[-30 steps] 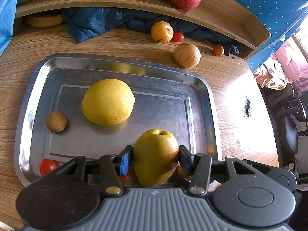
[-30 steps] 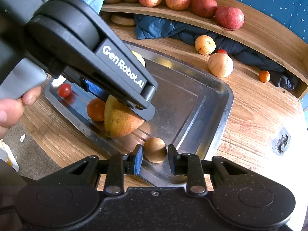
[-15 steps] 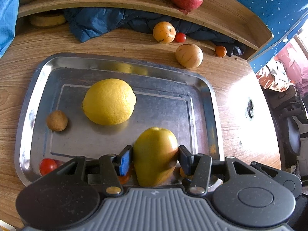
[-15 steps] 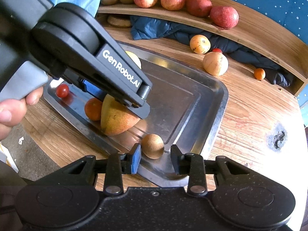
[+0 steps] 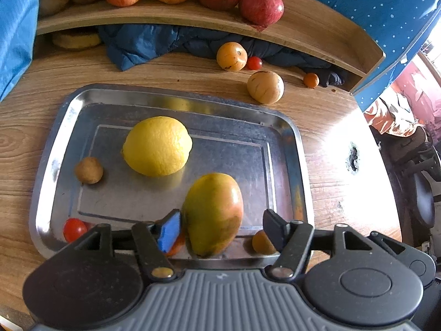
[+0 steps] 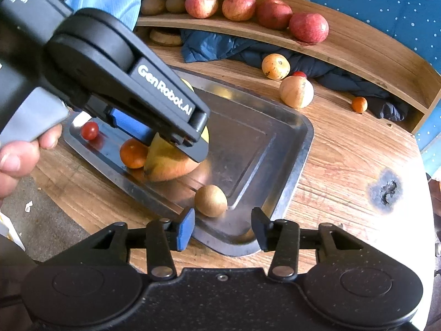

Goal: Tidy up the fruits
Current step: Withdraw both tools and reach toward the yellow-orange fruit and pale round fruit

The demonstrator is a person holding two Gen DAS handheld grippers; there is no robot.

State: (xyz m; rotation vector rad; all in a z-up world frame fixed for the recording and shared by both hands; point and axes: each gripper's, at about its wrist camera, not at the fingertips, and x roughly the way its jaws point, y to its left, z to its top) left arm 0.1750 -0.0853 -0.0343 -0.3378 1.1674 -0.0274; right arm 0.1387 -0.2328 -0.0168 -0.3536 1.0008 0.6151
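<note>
While the mango (image 5: 213, 213) lies on the tray (image 5: 292, 143) | left fingers (image 5: 171, 227) released | right fingers (image 6: 186, 224) released, brown fruit (image 6: 210, 200) at 12 o'clock

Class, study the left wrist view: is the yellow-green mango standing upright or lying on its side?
On its side. The yellow-green mango lies lengthwise on the steel tray, between the open left gripper fingers, a clear gap at the right one.

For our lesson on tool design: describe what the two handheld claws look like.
The left claw has a ribbed grey body, black round housings, black fingers and a blue pad. From the right view it bears white "GenRobot.AI" lettering and a grey handle. The right claw has a speckled black body, with one blue pad too.
</note>
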